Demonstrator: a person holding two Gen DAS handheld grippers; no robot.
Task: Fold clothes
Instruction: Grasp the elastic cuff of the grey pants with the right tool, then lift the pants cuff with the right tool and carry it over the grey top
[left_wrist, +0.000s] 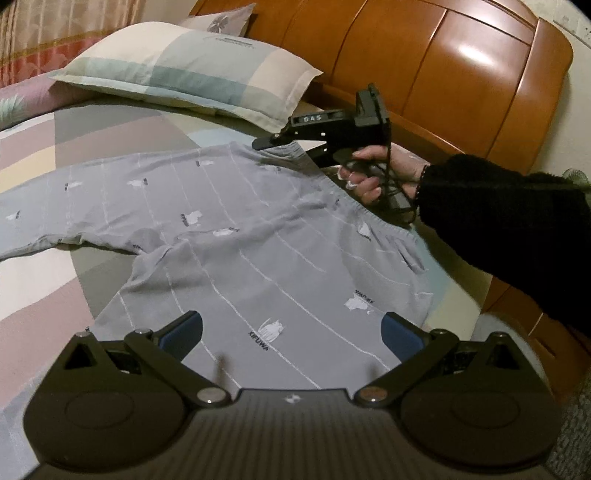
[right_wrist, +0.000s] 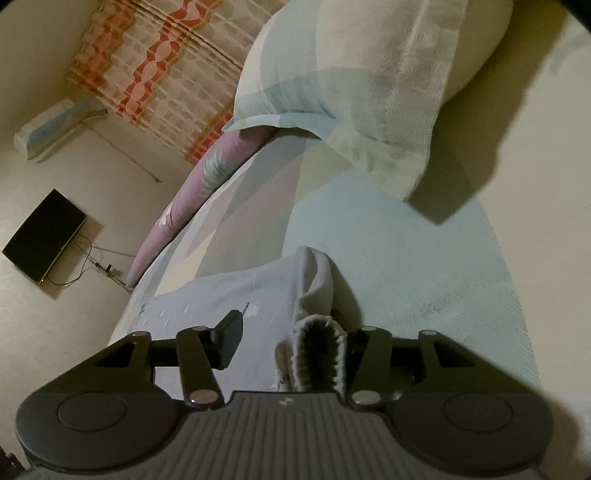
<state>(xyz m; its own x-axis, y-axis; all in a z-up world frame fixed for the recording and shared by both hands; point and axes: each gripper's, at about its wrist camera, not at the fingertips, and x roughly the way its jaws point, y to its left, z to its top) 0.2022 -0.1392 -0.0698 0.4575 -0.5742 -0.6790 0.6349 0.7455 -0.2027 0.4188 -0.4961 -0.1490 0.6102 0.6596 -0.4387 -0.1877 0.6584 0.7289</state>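
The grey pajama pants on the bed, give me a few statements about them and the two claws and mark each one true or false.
1. The grey pants lie spread on the bed. True.
2. The left claw is clamped on the fabric. False: it is open, above the pants.
3. The right claw is at the waistband. True.
4. A pillow lies on top of the pants. False: it sits apart, near the headboard.
5. The pants are plain. False: they carry white lines and small prints.

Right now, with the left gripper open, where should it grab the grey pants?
Take the grey pants at the near hem edge, between the left gripper fingers. Come in low from the near side: the cloth lies flat on the bed, so only an edge offers a pinch.
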